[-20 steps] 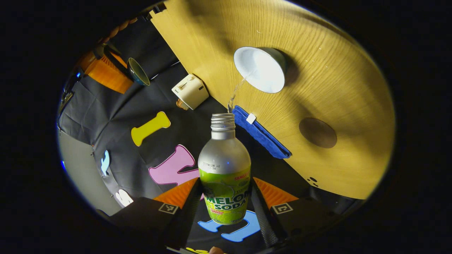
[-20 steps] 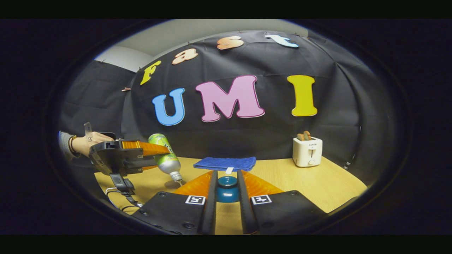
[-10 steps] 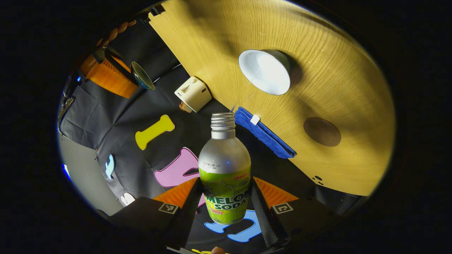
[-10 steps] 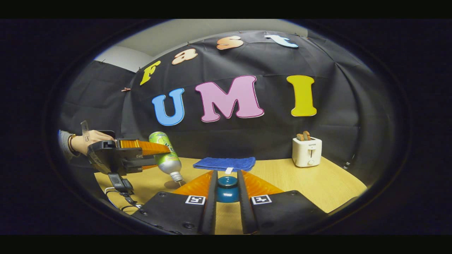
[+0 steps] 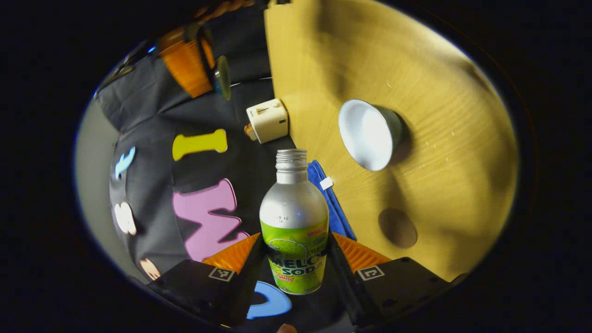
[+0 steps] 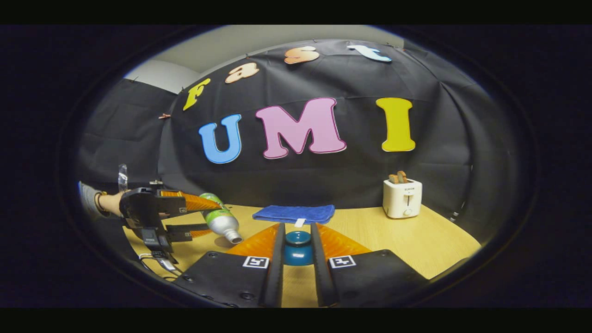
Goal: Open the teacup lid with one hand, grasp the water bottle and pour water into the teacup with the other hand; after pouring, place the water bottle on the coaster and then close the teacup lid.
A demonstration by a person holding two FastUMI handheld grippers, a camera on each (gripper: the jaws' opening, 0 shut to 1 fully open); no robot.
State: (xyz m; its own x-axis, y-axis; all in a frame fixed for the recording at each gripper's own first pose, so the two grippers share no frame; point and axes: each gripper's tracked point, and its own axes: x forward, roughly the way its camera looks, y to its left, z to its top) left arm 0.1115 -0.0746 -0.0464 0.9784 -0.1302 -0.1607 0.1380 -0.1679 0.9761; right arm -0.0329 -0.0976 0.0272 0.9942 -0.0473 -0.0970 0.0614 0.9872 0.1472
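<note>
My left gripper [image 5: 294, 240] is shut on a silver bottle [image 5: 294, 217] with a green label; its open neck points forward. No water leaves the neck. The teacup [image 5: 368, 134], white inside and without a lid, stands on the wooden table [image 5: 444, 185] ahead and to the right. A round brown coaster [image 5: 397, 228] lies nearer, with nothing on it. My right gripper [image 6: 297, 235] is shut on the teal lid [image 6: 298, 247] and holds it above the table. In the right gripper view the bottle [image 6: 221, 222] lies nearly level at the left, in the left gripper [image 6: 210, 217].
A folded blue cloth [image 6: 294, 214] lies at the table's back edge, and a white toaster [image 6: 402, 198] stands at the back right. A hand [image 6: 108, 202] holds the left gripper, and a cable hangs below it.
The water stream into the teacup has thinned and stopped. The left gripper has swung the bottle back from a steep downward tilt to nearly level and lowered it. The right gripper has not moved.
</note>
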